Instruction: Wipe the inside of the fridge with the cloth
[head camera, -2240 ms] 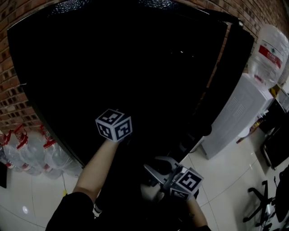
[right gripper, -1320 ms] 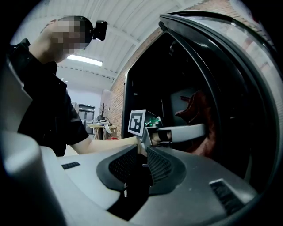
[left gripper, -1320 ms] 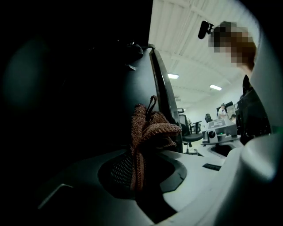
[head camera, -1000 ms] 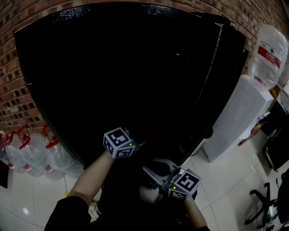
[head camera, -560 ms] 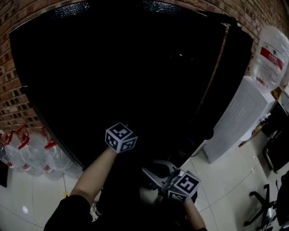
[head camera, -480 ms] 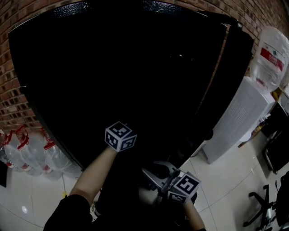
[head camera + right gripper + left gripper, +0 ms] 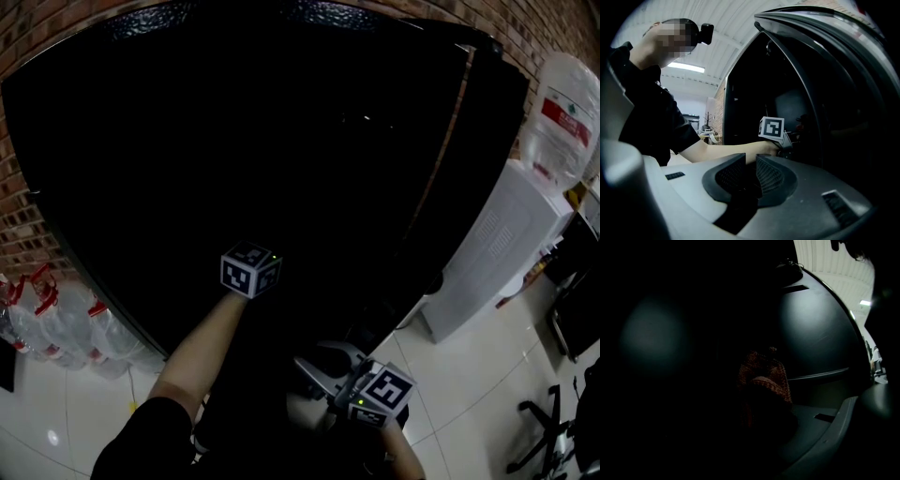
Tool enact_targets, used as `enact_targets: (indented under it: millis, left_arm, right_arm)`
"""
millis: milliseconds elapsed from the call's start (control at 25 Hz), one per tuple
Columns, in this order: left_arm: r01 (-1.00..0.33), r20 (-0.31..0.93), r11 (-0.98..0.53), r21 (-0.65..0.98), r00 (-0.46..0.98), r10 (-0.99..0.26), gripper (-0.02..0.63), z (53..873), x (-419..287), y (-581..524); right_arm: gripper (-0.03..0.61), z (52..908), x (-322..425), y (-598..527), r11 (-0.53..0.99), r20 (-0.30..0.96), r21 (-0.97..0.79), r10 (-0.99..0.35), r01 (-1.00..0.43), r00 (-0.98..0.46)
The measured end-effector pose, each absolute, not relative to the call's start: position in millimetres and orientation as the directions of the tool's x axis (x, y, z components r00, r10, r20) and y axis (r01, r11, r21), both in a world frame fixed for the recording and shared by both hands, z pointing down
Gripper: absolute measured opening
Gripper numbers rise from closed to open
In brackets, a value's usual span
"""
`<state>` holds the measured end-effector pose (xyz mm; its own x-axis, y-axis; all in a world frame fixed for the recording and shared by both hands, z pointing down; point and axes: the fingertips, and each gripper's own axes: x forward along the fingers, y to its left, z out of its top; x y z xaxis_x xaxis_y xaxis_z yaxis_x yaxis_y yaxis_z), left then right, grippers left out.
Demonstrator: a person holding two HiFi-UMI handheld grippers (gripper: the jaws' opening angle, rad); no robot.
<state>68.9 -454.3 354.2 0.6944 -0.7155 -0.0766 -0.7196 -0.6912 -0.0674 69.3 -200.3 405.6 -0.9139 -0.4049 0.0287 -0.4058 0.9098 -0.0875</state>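
Note:
The black fridge [image 7: 281,112] stands open and its inside is very dark. My left arm reaches into it, and only the left gripper's marker cube [image 7: 250,269] shows in the head view. In the left gripper view, my left gripper [image 7: 759,399] is shut on a reddish cloth [image 7: 764,377], which bunches in front of a grey inner wall [image 7: 815,333]. My right gripper [image 7: 319,361] hangs low outside the fridge. Its jaws [image 7: 751,161] are nearly together with nothing between them. The left cube [image 7: 771,128] also shows in the right gripper view.
The fridge door [image 7: 483,131] stands open at the right. Beyond it is a white water dispenser [image 7: 497,244] with a bottle [image 7: 560,112] on top. Several water bottles [image 7: 56,319] stand on the tiled floor by the brick wall [image 7: 23,225]. A chair base [image 7: 548,422] is at lower right.
My left gripper has gone further into the fridge with the cloth, its cube higher in the head view. The right gripper has stayed where it was.

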Motion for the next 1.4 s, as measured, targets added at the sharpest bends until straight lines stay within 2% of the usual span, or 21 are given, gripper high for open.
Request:
enact_targets:
  millis: [920,1400]
  left_arm:
    - [-0.888,-0.103,-0.459,-0.010,0.458,-0.883,0.069,356.2,38.7,-532.8]
    - [-0.863,-0.099,-0.501,0.056,0.495,-0.863,0.066,349.1,27.3,-503.5]
  right_arm:
    - [0.067,414.1,73.2,-207.3,0.904,0.061,-0.096,-0.413,-0.418,-0.909]
    - [0.067,411.3,77.6,-206.2,0.892,0.076,-0.075,-0.441,-0.447,-0.894]
